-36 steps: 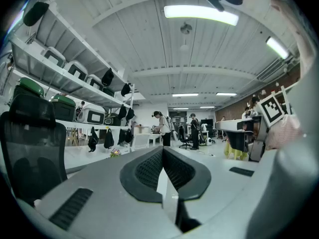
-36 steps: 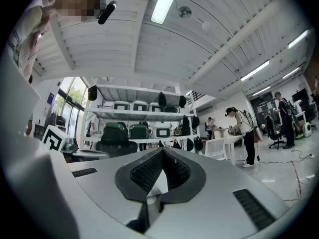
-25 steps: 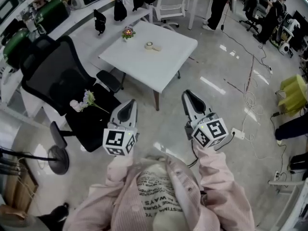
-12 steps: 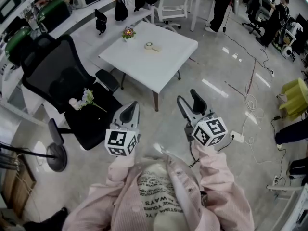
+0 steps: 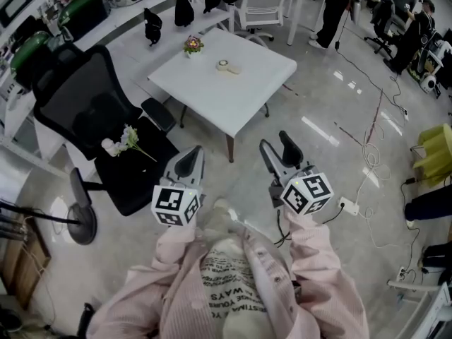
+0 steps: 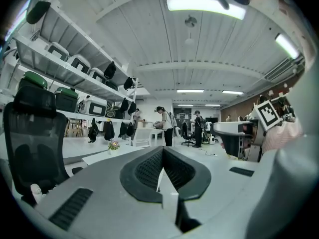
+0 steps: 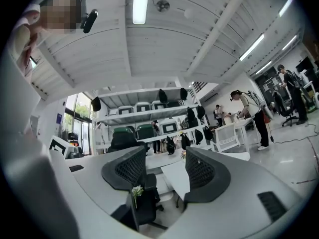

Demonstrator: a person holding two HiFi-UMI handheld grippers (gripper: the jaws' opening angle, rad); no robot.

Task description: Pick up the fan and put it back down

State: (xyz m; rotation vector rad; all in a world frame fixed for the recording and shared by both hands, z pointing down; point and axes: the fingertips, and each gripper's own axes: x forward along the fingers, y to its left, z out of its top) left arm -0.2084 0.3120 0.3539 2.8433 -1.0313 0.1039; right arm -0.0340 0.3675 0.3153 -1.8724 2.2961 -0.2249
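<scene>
While my left tool is sitting closed and empty, my right tool has just been opening and is gaping wide, holding nothing.

Tiny round item on table, perhaps tape; yellow object edge-cropped

The right gripper, fingers just opened and empty, hangs beside the left gripper.

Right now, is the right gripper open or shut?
Open. The right gripper has just been opening, and its jaws stand wide apart with nothing between them.
</scene>
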